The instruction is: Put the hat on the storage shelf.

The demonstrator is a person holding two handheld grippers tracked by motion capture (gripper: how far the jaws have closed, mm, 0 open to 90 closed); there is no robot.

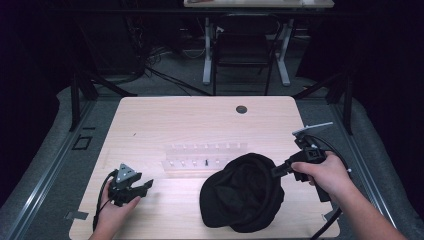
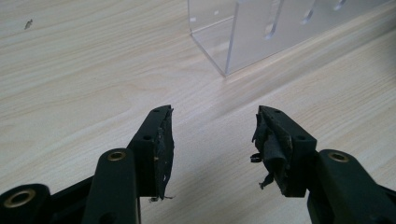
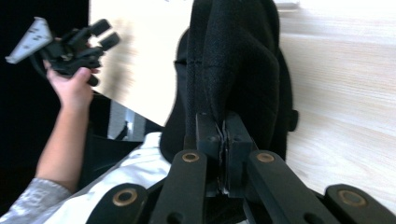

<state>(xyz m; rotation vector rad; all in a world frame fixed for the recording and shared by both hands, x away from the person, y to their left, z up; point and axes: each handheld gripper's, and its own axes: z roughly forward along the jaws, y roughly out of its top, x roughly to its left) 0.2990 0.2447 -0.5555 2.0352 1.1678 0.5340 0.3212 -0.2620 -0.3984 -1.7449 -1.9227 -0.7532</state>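
Black cap (image 1: 242,192) lies crumpled on the table's near right.

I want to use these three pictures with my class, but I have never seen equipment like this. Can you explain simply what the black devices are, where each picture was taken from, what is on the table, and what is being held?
No robot here: a person holds a hand-operated two-jaw grasping tool in each hand. The wide picture comes from a fixed camera above the wooden table, looking down. The other two come from small cameras riding on the tools, looking along their black jaws.

On the table lie a black cap and a clear plastic rack with small pegs or slots.

The right tool has its jaws closed on the edge of the cap, pinching the fabric. The left tool is open and holds nothing; it sits low over bare wood, with a corner of the rack just ahead of it.
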